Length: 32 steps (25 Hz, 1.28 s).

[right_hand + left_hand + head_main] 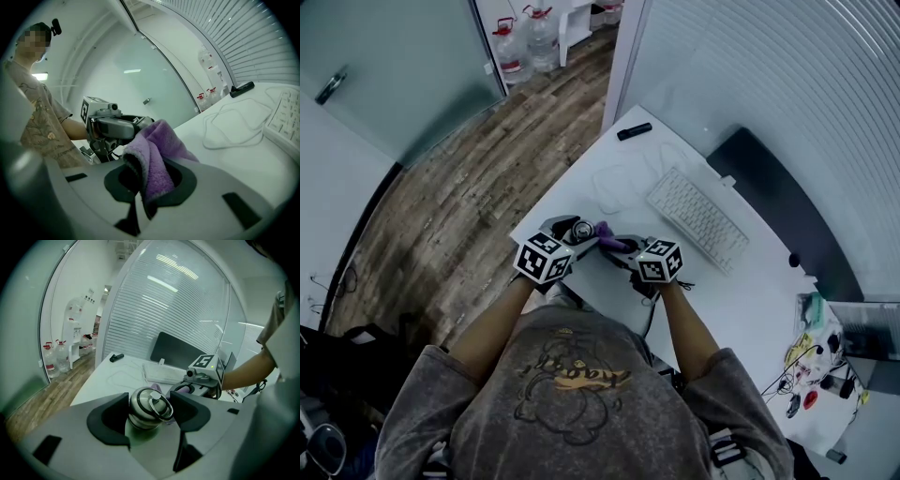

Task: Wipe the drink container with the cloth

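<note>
At frame centre, your left gripper (566,238) clamped the steel bottle (147,406) while your right gripper (149,182) pinched the purple cloth (155,152) just beside it.

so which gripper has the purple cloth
The right gripper: it pinches the purple cloth, while the left gripper is clamped on the steel drink container.

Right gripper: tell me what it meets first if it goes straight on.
Probably the left gripper holding the drink container, just beyond the purple cloth it carries; depth is unclear.
</note>
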Each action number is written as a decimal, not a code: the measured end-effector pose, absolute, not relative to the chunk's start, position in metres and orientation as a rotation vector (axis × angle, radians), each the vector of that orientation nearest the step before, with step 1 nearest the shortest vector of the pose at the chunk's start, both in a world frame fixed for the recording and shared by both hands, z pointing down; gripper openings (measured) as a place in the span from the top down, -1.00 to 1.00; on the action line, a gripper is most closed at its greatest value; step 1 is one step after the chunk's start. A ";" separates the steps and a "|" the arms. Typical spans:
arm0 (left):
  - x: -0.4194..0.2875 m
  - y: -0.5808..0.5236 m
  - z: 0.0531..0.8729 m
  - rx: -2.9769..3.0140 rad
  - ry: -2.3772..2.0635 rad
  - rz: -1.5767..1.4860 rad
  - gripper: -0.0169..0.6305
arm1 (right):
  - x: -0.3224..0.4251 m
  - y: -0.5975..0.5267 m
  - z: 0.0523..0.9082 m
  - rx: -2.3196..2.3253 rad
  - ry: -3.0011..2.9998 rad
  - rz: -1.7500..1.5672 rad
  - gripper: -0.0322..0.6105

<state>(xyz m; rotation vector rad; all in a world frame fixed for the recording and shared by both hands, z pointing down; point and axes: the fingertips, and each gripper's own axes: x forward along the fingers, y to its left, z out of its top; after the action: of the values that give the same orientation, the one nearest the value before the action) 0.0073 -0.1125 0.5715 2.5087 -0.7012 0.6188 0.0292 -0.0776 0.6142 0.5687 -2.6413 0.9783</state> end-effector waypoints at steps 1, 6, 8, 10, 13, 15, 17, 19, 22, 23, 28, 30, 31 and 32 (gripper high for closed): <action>0.007 -0.112 0.571 2.509 -0.700 0.621 0.08 | 0.029 -0.076 0.614 0.573 -2.641 0.978 0.73; 0.007 -0.112 0.571 2.507 -0.699 0.619 0.08 | 0.028 -0.068 0.616 0.593 -2.642 0.942 0.73; 0.007 -0.112 0.571 2.504 -0.700 0.617 0.08 | 0.025 -0.063 0.620 0.585 -2.632 0.913 0.73; 0.007 -0.113 0.571 2.501 -0.703 0.618 0.08 | 0.021 -0.058 0.623 0.575 -2.620 0.881 0.73; 0.007 -0.113 0.571 2.502 -0.704 0.621 0.08 | 0.018 -0.054 0.624 0.591 -2.621 0.873 0.73; 0.007 -0.112 0.571 2.504 -0.702 0.626 0.08 | 0.014 -0.051 0.624 0.593 -2.626 0.880 0.73; 0.007 -0.112 0.571 2.504 -0.699 0.631 0.08 | 0.009 -0.047 0.622 0.585 -2.630 0.883 0.73; 0.007 -0.112 0.570 2.505 -0.697 0.634 0.08 | 0.005 -0.045 0.620 0.585 -2.638 0.892 0.73; 0.007 -0.111 0.570 2.507 -0.696 0.632 0.08 | -0.001 -0.043 0.617 0.606 -2.657 0.927 0.73; 0.007 -0.111 0.570 2.506 -0.696 0.632 0.08 | -0.003 -0.042 0.616 0.613 -2.663 0.937 0.73; 0.007 -0.111 0.570 2.509 -0.694 0.628 0.08 | -0.013 -0.039 0.615 0.643 -2.676 0.961 0.73; 0.007 -0.111 0.570 2.511 -0.692 0.625 0.08 | -0.018 -0.039 0.616 0.662 -2.676 0.964 0.73; 0.007 -0.111 0.570 2.511 -0.690 0.625 0.08 | -0.020 -0.039 0.616 0.672 -2.676 0.964 0.73; 0.007 -0.111 0.570 2.511 -0.689 0.626 0.08 | -0.022 -0.039 0.616 0.682 -2.675 0.962 0.73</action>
<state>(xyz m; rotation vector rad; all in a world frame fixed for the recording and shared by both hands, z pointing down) 0.0069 -0.1113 0.5705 2.5115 -0.6886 0.6258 -0.0217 -0.0394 0.6163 0.6816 -2.6752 0.9617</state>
